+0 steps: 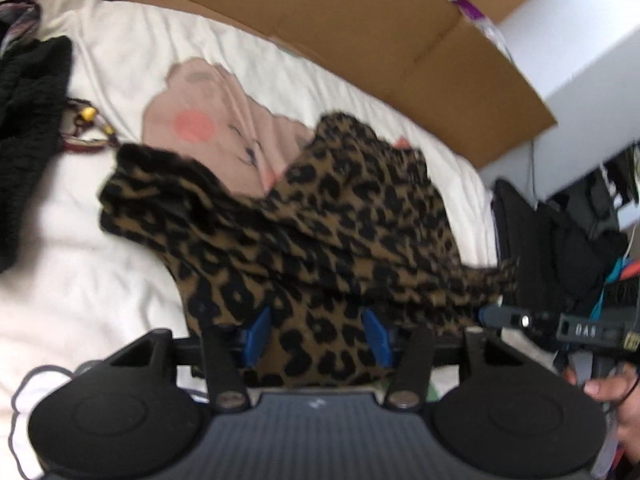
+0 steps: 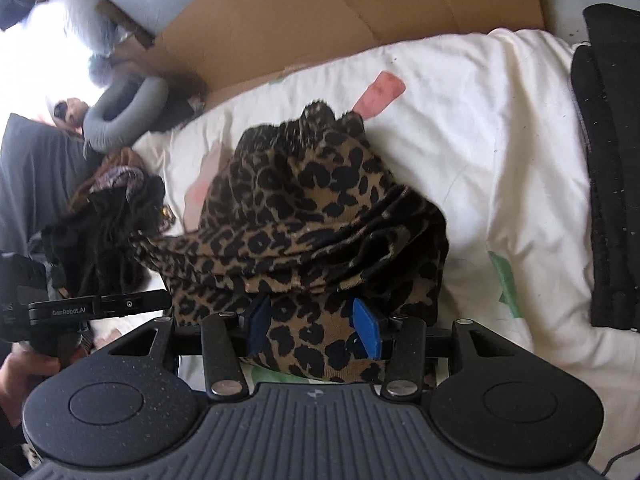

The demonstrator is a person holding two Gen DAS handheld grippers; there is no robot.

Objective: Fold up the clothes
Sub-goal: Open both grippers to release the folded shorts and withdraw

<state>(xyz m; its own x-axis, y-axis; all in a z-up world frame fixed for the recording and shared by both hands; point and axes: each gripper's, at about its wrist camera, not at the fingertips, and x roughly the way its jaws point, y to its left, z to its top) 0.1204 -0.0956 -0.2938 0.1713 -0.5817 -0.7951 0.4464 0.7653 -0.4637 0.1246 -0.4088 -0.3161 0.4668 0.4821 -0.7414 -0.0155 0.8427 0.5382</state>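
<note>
The bed (image 1: pixel 80 280), under a white cover, carries everything. On it lies the leopard garment (image 1: pixel 328 216), bunched in the middle, its long axis running side to side between the two tools, with a sleeve-like end trailing out to the left in the left wrist view. A black pile (image 1: pixel 28 140) sits well apart at the left.

The left tool (image 1: pixel 318 336) stands about half open with leopard cloth lying between its blue pads; they do not seem to press it. The right tool (image 2: pixel 312 328) is much the same: half open, cloth in the gap, apparently unclamped.

Each tool sits at the near edge, about equally close, so the coming grab probably needs both.
</note>
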